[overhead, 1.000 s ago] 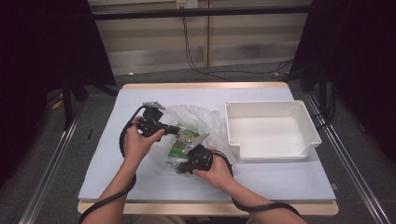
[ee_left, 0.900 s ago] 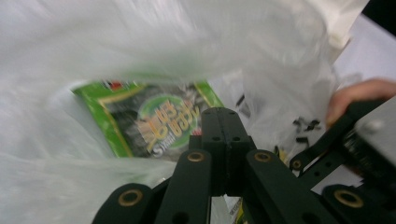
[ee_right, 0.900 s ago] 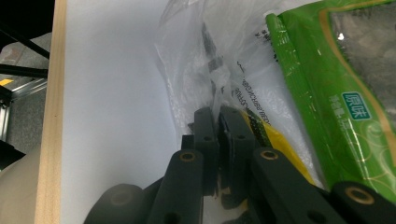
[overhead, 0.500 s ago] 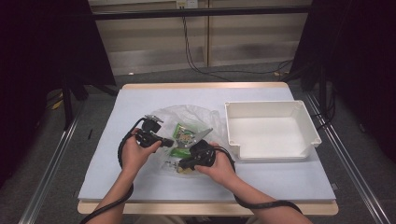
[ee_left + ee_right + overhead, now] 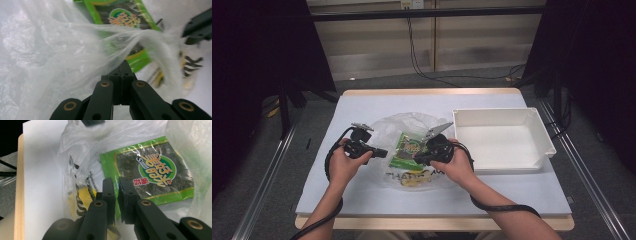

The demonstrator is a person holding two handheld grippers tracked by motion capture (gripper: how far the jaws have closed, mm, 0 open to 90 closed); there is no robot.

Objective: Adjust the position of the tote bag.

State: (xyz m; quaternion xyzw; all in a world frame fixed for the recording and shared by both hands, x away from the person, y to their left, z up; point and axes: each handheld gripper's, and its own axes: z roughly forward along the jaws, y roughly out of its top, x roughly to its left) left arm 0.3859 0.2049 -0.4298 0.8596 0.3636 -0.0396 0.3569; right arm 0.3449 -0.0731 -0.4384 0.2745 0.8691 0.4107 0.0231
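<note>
A white worktop (image 5: 362, 107) stands in a dark room with wood panels behind it. In the high view, a clear plastic bag (image 5: 409, 125) lies just left of the white tray (image 5: 504, 137), with a green snack packet (image 5: 408, 149) inside it. The left gripper (image 5: 379, 153) meets the bag's side away from the tray; the right gripper (image 5: 419, 158) is on the tray side.

In the left gripper view, the jaws are clamped on a pulled-up fold of the bag (image 5: 75, 50), the packet (image 5: 120, 20) beyond.

In the right gripper view, the jaws stand a narrow slit apart at the packet's (image 5: 152, 175) lower edge; whether they pinch it I cannot tell.

To do this well, the left should probably hold the film taut and raised while the right takes the packet alone, not film, then draws it toward the tray.
</note>
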